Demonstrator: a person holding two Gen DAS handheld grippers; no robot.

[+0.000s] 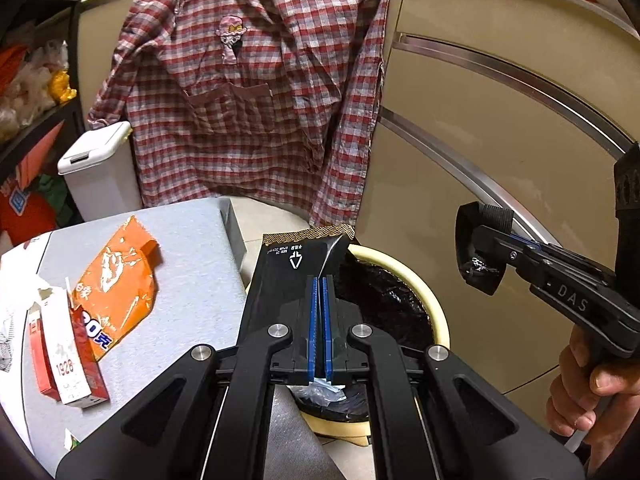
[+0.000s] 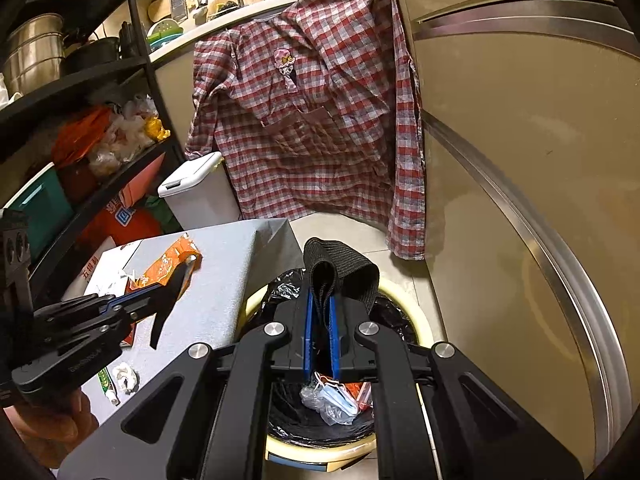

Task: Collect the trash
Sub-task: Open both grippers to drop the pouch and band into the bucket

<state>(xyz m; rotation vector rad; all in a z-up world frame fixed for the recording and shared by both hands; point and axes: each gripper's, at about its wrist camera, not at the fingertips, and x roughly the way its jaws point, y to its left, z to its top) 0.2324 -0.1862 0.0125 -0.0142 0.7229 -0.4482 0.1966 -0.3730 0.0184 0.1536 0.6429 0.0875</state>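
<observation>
My left gripper [image 1: 321,280] is shut on a flat black packet [image 1: 294,268] with a gold-patterned top edge, held above the left rim of a cream trash bin [image 1: 434,304] lined with a black bag. My right gripper [image 2: 322,302] is shut on a black ribbed cloth band [image 2: 344,270] and holds it over the same bin [image 2: 422,326]; the bin holds blue masks and clear plastic [image 2: 334,398]. On the grey table [image 1: 192,248] lie an orange pouch [image 1: 116,280] and a red-and-white carton [image 1: 68,348]. The right gripper also shows in the left wrist view [image 1: 480,256].
A white lidded bin [image 1: 98,168] stands behind the table. A plaid shirt [image 1: 256,92] hangs on the counter. A beige cabinet with metal strips [image 1: 500,128] is at the right. Black shelves with bags [image 2: 80,120] stand at the left. A small tube and white scrap [image 2: 120,380] lie on the table.
</observation>
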